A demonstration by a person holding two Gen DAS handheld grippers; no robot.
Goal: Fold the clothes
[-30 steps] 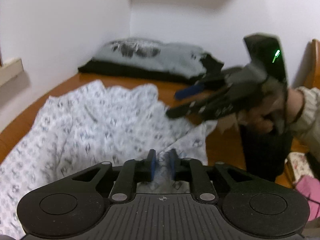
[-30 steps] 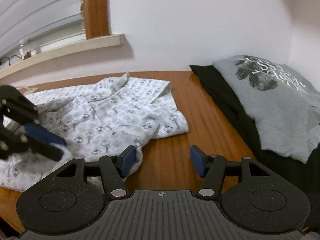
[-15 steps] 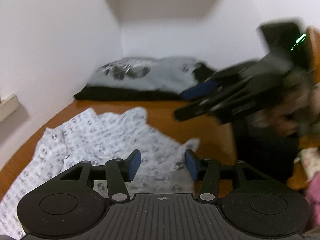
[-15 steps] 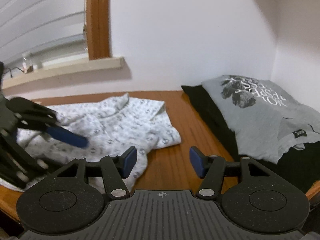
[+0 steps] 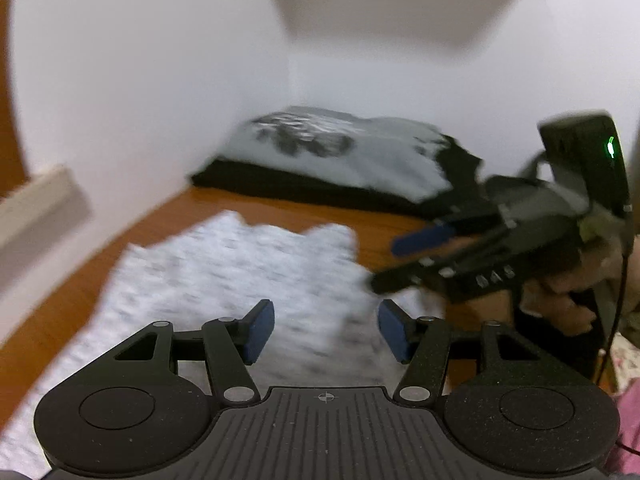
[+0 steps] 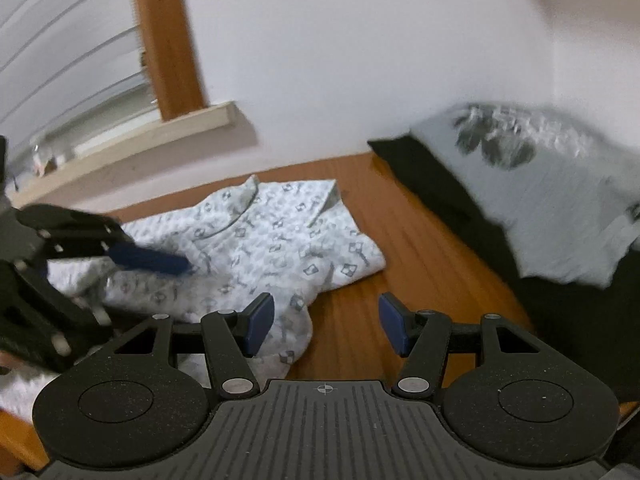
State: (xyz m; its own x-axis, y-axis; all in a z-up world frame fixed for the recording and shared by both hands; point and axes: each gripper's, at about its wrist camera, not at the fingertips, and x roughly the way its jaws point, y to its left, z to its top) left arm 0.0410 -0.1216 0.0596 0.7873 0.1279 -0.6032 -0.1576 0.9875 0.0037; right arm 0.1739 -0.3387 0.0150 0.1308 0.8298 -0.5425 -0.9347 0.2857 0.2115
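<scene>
While its jaws are opening, the left gripper (image 5: 326,330) hangs over the patterned white shirt (image 6: 276,240) with nothing pinched between its blue pads (image 5: 258,332) — the cloth lies loose below. That shirt sits rumpled on the wooden table (image 6: 416,248), near the window ledge (image 6: 132,144). Beside it, the right gripper (image 6: 326,326) is parted too, gripping nothing — bare wood shows between its fingers. A folded grey shirt (image 6: 552,184) rests on a black garment (image 6: 452,200) by the wall.

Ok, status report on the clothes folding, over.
Left gripper jaws opening, nothing between them. Right gripper open, empty. Patterned white shirt crumpled on the wooden table, unfolded. Grey and black clothes stack beside it, clear.
</scene>
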